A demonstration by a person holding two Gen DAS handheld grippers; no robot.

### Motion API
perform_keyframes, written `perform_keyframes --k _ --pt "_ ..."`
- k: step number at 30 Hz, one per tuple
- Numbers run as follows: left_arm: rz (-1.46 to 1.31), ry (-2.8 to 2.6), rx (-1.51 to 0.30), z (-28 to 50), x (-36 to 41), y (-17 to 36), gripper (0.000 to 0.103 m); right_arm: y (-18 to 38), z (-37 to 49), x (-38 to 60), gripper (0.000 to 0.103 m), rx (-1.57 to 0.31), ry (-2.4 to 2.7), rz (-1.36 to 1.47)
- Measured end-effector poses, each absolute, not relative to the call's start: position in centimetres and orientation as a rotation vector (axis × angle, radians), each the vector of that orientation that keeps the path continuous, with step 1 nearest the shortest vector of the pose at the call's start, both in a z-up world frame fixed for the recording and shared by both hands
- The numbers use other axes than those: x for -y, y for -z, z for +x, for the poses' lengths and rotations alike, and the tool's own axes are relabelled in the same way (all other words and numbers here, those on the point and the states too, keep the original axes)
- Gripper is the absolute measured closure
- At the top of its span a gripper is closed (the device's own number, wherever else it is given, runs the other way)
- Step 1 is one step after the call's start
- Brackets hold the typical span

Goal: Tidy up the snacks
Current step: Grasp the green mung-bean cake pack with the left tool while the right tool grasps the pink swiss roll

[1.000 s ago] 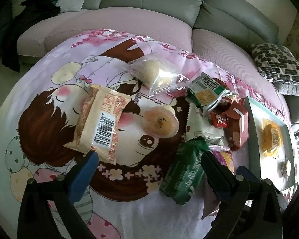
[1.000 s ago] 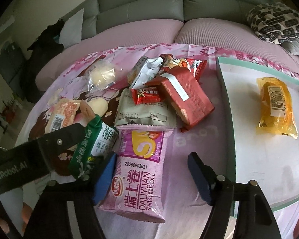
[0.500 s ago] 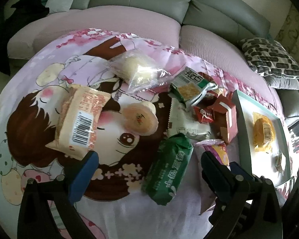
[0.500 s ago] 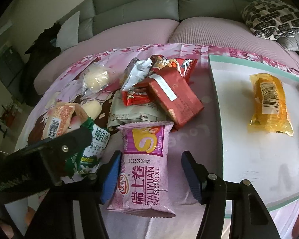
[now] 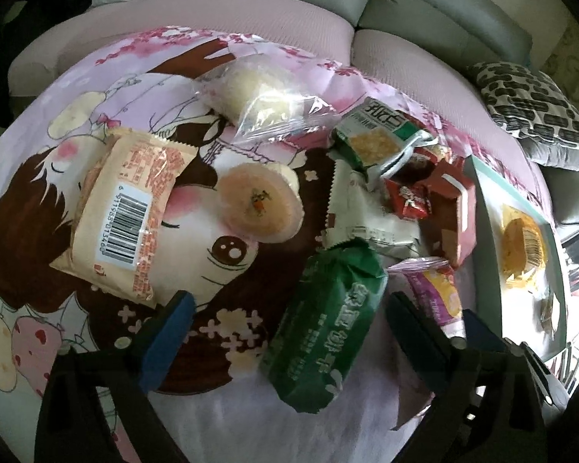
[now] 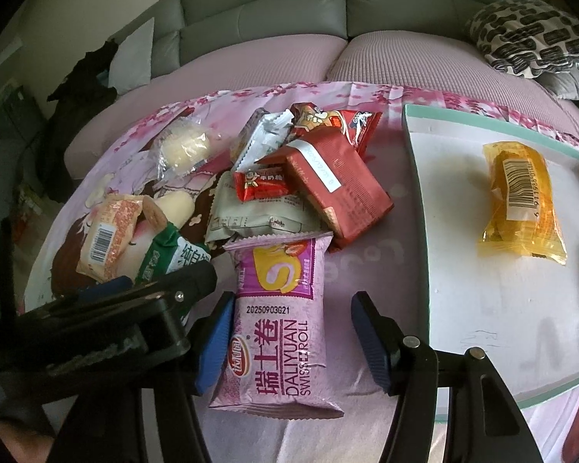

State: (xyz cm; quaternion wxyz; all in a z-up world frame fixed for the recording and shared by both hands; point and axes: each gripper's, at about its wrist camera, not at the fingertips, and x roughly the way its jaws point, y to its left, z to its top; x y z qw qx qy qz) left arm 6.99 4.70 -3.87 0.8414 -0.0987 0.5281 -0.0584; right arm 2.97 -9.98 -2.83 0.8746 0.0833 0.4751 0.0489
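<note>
A green snack packet [image 5: 328, 320] lies on the cartoon cloth between the fingers of my left gripper [image 5: 291, 332]. Its jaws are closing, and neither blue pad touches the packet. A pink Swiss roll packet [image 6: 281, 328] lies lengthwise between the pads of my right gripper [image 6: 293, 341]. The left pad is at the packet's edge and a gap shows at the right pad. To the right, a white tray with a teal rim [image 6: 482, 328] holds a yellow packet [image 6: 521, 200]. The left gripper's black body [image 6: 108, 324] sits just left of the right gripper.
More snacks lie in a pile: a beige barcode packet [image 5: 127, 208], a round jelly cup [image 5: 258, 204], a clear-wrapped bun [image 5: 258, 104], a red box [image 6: 336, 189], a grey-white packet [image 6: 251, 216]. A grey sofa [image 6: 270, 11] and patterned cushion [image 6: 532, 34] stand behind.
My left gripper has come down and right, so the green packet now lies between its fingers, and its jaws have narrowed a little. The right jaws narrowed around the pink packet.
</note>
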Motion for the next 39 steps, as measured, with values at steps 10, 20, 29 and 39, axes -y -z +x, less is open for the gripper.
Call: perform_keyframes --k 10,20,29,39 --pt "-0.214 0.096 -1.088 6.9 -5.3 3.7 0.045 2.8 3.1 10.0 0.039 -0.994 -0.104 0.170" --pt "-0.219 0.119 -1.065 7.2 -4.6 3.8 0.077 2.9 3.0 9.9 0.054 -0.994 -0.143 0.192" --pt "-0.237 0.117 -1.060 7.0 -5.0 3.5 0.077 2.9 2.9 10.4 0.061 -0.987 -0.149 0.229" --pt "-0.242 0.098 -1.041 6.8 -5.3 3.0 0.077 2.6 2.7 11.0 0.063 -0.977 -0.172 0.273"
